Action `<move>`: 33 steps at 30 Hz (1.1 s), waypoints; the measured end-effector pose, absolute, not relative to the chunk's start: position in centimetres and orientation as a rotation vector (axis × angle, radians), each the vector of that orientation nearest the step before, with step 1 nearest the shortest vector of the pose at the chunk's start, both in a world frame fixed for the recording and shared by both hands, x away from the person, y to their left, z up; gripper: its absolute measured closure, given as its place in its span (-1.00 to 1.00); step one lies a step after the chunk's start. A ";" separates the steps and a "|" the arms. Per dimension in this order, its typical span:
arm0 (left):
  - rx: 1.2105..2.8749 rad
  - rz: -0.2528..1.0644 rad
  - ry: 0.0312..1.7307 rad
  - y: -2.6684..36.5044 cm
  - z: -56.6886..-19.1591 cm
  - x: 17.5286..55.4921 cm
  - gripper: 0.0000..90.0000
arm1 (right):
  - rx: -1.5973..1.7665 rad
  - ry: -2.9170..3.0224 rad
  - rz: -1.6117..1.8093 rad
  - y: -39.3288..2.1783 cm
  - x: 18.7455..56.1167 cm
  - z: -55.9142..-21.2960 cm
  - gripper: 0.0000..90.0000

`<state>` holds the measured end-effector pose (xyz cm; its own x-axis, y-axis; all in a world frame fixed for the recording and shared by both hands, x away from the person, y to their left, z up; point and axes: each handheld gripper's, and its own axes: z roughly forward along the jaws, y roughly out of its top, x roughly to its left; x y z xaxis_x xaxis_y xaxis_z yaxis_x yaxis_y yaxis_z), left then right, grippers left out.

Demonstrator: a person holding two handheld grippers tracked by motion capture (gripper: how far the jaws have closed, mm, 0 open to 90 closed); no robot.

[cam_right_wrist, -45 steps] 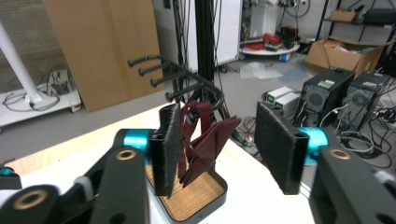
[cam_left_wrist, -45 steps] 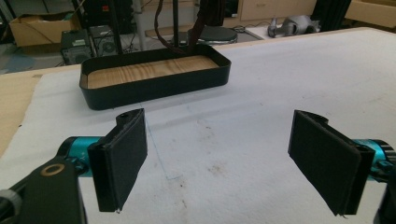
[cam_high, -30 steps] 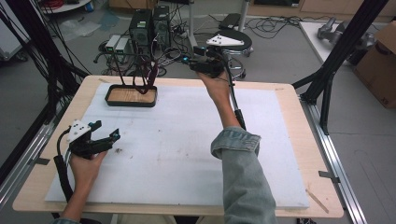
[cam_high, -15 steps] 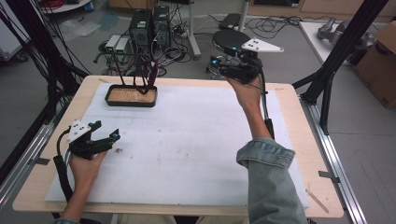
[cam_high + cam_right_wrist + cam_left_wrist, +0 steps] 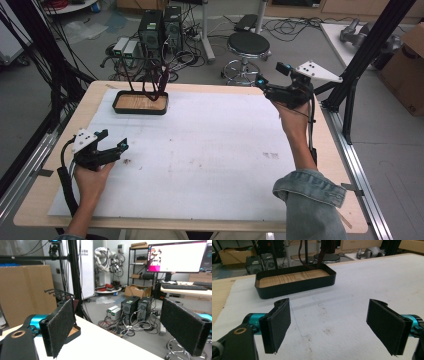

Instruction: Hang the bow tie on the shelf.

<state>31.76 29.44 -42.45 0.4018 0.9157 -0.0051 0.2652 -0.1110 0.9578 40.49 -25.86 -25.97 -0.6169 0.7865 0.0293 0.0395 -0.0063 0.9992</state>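
A black tray with a wooden floor (image 5: 140,106) (image 5: 294,285) sits at the far left of the white mat (image 5: 200,150); a dark stand with hanging brown straps (image 5: 155,82) rises at its back rim. My left gripper (image 5: 117,148) (image 5: 332,326) rests low over the mat's near left, open, nothing between its pads, aimed toward the tray. My right gripper (image 5: 260,85) (image 5: 125,325) is held high above the table's far right edge, open and empty, looking across the far edge at the room.
Computer cases (image 5: 160,27) and cables lie on the floor behind the table, with a round stool (image 5: 248,45) nearby. Black frame posts (image 5: 370,50) stand at the right and left. The tray's corner (image 5: 75,332) is at the left of the right gripper view.
My right gripper has swung from above the tray's right side toward the table's far right corner, rising as it went. The left gripper has stayed put.
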 end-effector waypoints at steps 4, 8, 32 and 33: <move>1.627 0.785 1.065 29.4 -42.5 31.8 -0.56 | 0.860 1.686 1.674 -27.1 39.2 -26.7 -0.74; 1.627 0.787 1.065 29.4 -42.4 31.7 -0.56 | 0.847 1.679 1.666 -27.7 38.2 -27.3 -0.74; 1.630 0.796 1.079 29.5 -42.4 31.5 -0.56 | 0.992 1.607 1.640 -30.7 30.6 -38.0 -0.75; 1.630 0.797 1.079 29.5 -42.4 31.5 -0.56 | 0.998 1.607 1.635 -30.7 30.4 -38.5 -0.75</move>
